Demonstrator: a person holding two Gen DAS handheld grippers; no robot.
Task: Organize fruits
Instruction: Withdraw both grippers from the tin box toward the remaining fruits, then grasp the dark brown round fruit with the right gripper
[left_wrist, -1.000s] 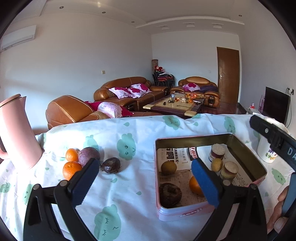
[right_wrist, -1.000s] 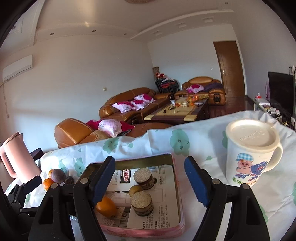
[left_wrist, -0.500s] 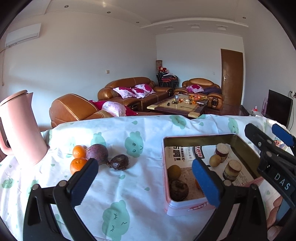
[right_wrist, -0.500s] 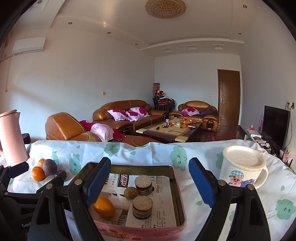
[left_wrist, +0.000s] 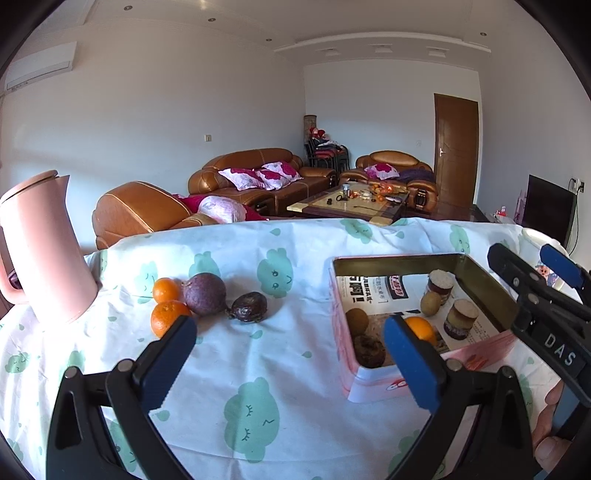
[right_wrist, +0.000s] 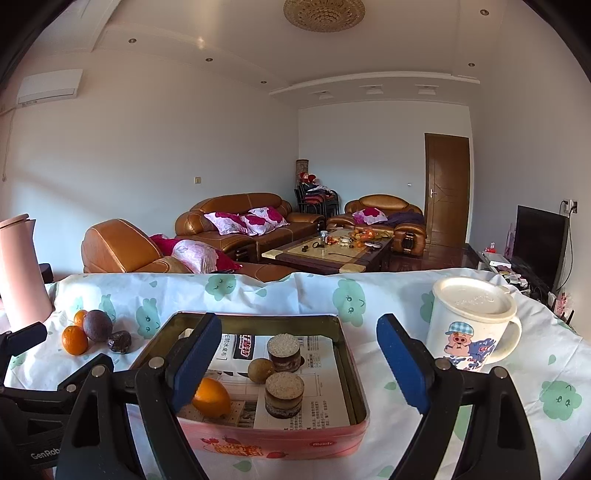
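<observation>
— Both claws spread wide, holding nothing?
— Yes. The left claw (left_wrist: 288, 354) hangs over bare cloud-print cloth (left_wrist: 258, 369) on the counter; the right claw (right_wrist: 299, 354) over the pink tin (right_wrist: 273, 439), marked "Blonde".
— The fruit?
— One orange (right_wrist: 211, 397) in the tin – loose oranges (left_wrist: 168, 317) and passion fruits (left_wrist: 205, 293) lie beside the pink jug (left_wrist: 44, 247).

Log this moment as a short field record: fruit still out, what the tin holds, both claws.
fruit on cloth: two small oranges, purple passion fruit, shrivelled dark fruit
tin contents: orange, two kiwis, dark wrinkled fruit, two jars, newspaper lining
left claw: open, empty
right claw: open, empty, over tin
nearby: pink kettle, lidded mug
</observation>
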